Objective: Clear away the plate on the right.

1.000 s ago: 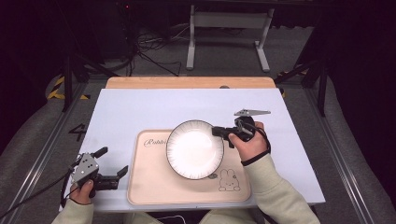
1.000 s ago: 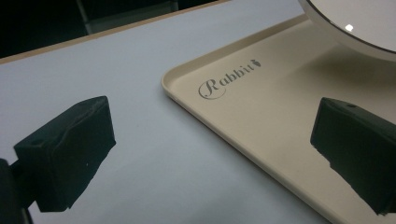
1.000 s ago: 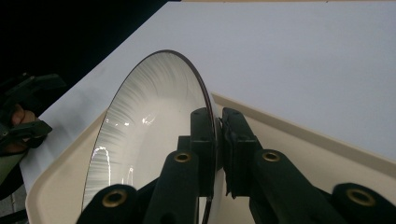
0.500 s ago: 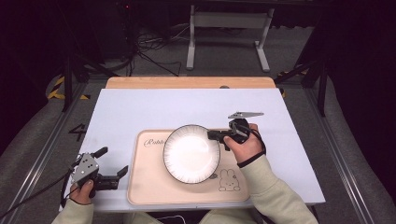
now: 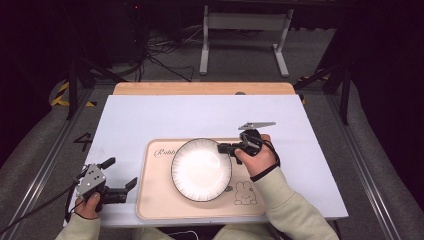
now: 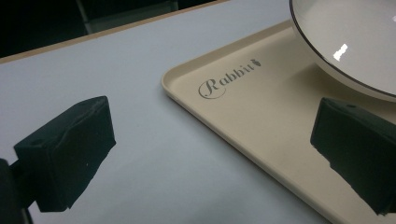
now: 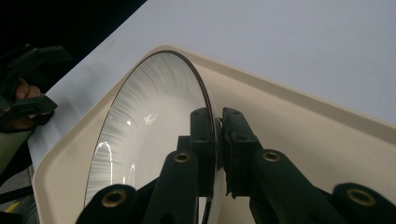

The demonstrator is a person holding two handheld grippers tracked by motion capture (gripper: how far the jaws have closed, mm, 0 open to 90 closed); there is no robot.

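Plate (image 5: 201,170) sits over the beige tray (image 5: 155,200) on the counter (image 5: 165,115), my right claw (image 5: 223,148) clamped tight on its right rim. My left claw (image 5: 121,180) hangs off by the counter's near left corner, gaping wide, nothing in it.

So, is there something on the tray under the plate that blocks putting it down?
Nothing visible does. The right gripper is shut on the rim of the plate, over the beige tray. The tray surface that shows around the plate is bare; the part under the plate is hidden.
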